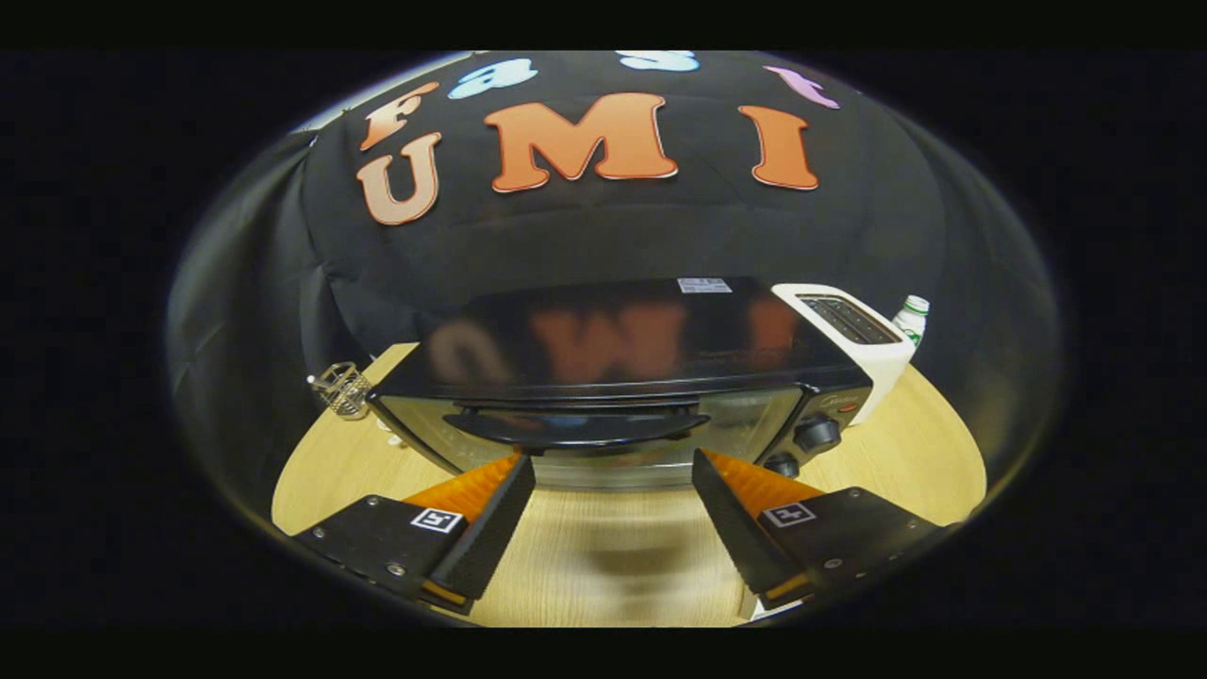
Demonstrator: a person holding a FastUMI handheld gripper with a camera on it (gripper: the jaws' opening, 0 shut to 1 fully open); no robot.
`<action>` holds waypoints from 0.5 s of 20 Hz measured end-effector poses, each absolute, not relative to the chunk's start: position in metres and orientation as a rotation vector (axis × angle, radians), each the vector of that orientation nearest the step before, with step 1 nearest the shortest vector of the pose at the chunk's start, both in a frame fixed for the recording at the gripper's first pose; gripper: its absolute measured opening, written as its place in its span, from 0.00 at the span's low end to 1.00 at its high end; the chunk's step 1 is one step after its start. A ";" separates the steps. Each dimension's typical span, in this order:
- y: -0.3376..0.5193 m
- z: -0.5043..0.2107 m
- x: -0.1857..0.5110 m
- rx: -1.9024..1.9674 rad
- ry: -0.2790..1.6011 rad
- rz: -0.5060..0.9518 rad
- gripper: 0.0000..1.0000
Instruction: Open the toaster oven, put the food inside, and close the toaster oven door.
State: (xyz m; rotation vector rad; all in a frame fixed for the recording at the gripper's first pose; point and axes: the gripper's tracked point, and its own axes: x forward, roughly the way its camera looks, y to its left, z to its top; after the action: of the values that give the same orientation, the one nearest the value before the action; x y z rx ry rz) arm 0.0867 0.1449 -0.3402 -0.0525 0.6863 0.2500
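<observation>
The toaster oven (622, 377) sits on the wooden surface (603, 556) straight ahead of the tool (613, 481), at twelve o'clock from its fingers, with its glass door up and shut and the dark bar handle (580, 427) running across the top of that door, just beyond the fingertips. The tool is spread wide, its two fingers well apart, holding nothing and touching nothing that I can make out; the bare surface lies between them. No food can be seen on the surface, and the glass is too dim and full of reflections to tell whether anything lies inside, so a shut door here fits either an oven waiting to be opened or one loaded and closed again. If the handle is the target, a good approach would be level and centred on the bar, so that both fingers bracket its middle rather than one end, and any pull should follow the door's downward swing rather than dragging the whole oven forward. At about two o'clock from the oven stand two knobs (817, 434), then a white toaster (853, 339) and a small bottle (911, 316); at about nine o'clock sits a little wire holder (342, 389).
</observation>
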 end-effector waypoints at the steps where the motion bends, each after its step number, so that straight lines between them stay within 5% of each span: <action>1: 0.142 -0.338 0.085 -0.058 0.682 0.250 0.99; 10: 0.091 -0.255 0.093 -0.046 0.552 0.211 0.99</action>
State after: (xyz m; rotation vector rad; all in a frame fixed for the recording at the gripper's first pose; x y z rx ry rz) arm 0.0934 0.0910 -0.2552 -0.0455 0.5522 0.2115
